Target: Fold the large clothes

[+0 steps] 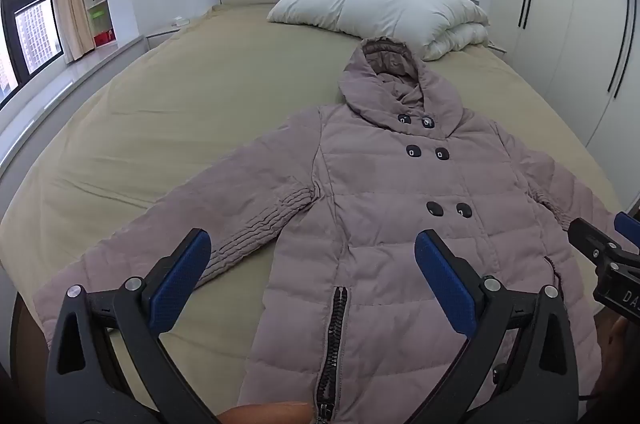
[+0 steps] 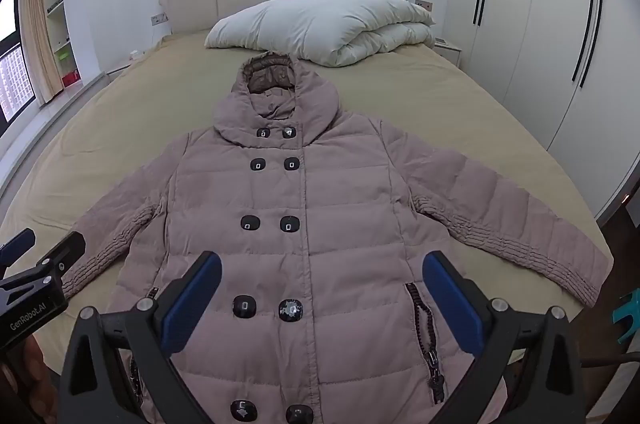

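Note:
A mauve quilted hooded coat (image 1: 392, 191) (image 2: 304, 216) lies flat, front up, on the bed, buttoned with dark buttons, hood toward the headboard and both sleeves spread outward. My left gripper (image 1: 312, 264) is open, hovering above the coat's lower left part near a zipped pocket (image 1: 334, 336). My right gripper (image 2: 322, 280) is open above the coat's lower front, near the right pocket zip (image 2: 426, 328). Each gripper shows at the edge of the other's view: the right one (image 1: 600, 244) and the left one (image 2: 44, 256). Neither holds anything.
The beige bed sheet (image 1: 180, 111) (image 2: 440, 95) extends around the coat. A folded white duvet (image 1: 384, 11) (image 2: 328, 23) lies by the padded headboard. White wardrobes (image 2: 540, 23) stand to the right, a window and shelves (image 1: 36, 11) to the left.

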Available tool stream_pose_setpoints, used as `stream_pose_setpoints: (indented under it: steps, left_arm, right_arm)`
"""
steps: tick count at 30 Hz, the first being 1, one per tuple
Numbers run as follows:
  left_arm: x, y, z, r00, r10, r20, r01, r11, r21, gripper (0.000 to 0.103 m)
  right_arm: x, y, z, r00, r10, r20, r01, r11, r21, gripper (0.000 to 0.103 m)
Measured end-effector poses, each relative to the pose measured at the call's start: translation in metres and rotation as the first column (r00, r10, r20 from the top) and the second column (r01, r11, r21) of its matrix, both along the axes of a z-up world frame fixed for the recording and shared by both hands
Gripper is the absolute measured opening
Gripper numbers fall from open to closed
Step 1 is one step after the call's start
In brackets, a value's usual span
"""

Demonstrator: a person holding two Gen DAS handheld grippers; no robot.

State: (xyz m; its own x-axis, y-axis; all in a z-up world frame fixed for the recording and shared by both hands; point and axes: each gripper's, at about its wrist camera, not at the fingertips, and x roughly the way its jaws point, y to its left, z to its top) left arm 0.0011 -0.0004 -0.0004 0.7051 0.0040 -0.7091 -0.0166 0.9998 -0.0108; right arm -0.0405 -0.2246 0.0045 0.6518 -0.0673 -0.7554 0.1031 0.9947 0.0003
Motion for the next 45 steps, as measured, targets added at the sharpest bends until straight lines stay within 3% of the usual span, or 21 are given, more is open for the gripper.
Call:
stream_pose_setpoints:
  steps: [45]
  left_arm:
    - [-0.003, 0.005, -0.010, 1.000, 0.012, -0.001, -0.012, 1.000, -0.003, 0.103]
  right_arm:
    - [-0.002, -0.002, -0.007, 1.000, -0.001, -0.004, 0.002, 1.000, 0.002, 0.103]
